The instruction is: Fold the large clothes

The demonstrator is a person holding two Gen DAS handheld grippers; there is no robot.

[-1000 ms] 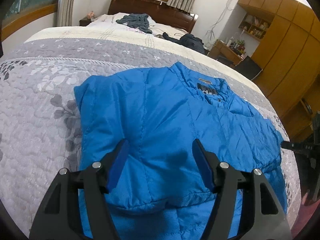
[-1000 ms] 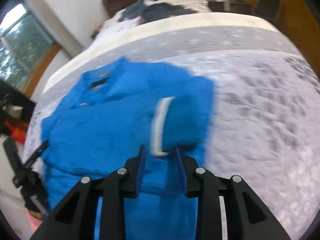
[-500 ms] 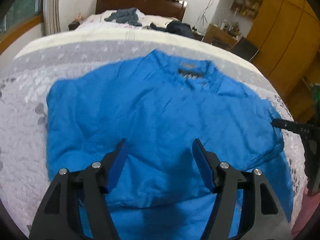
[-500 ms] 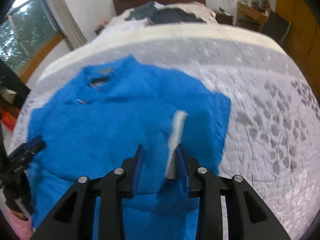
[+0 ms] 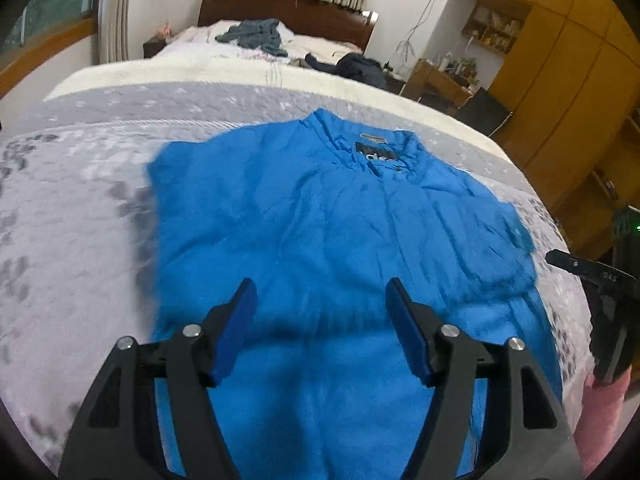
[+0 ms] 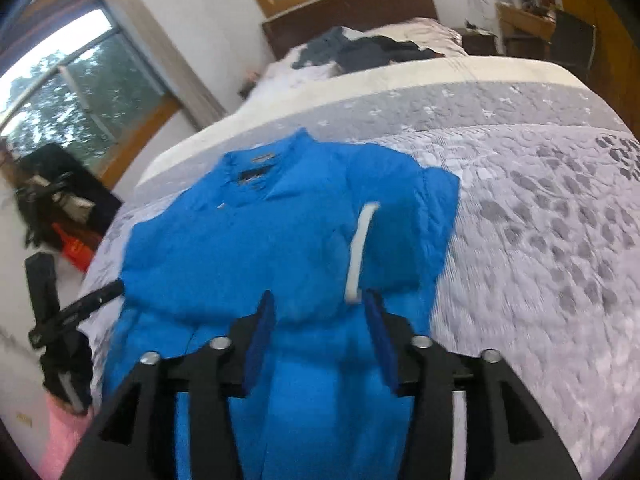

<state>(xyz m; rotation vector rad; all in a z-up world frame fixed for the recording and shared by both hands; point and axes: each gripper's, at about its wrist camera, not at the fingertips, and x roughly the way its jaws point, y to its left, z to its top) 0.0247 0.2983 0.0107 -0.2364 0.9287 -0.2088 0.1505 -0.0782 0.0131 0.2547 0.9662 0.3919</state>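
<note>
Through the left wrist camera we see our left gripper (image 5: 320, 320) with its blue pads spread wide, gripping nothing, hovering over the lower part of the blue padded jacket (image 5: 320, 216). The jacket lies flat on the grey floral quilt (image 5: 72, 216), collar (image 5: 380, 148) away from us, its left edge already a straight fold. The other tool (image 5: 600, 280) pokes in at the right.

Through the right wrist camera our right gripper (image 6: 316, 312) also has its fingers apart and empty, just short of the white-trimmed cuff (image 6: 358, 256) of a sleeve laid across the jacket's (image 6: 240, 248) body.

We judge the sleeves are in and the hem-to-collar fold comes next: we should take the bottom corners evenly, lift together, and land the hem level at the collar.

Only the right view shows the cuff and the quilt's (image 6: 540, 240) far side; only the left shows the collar label clearly.
</note>
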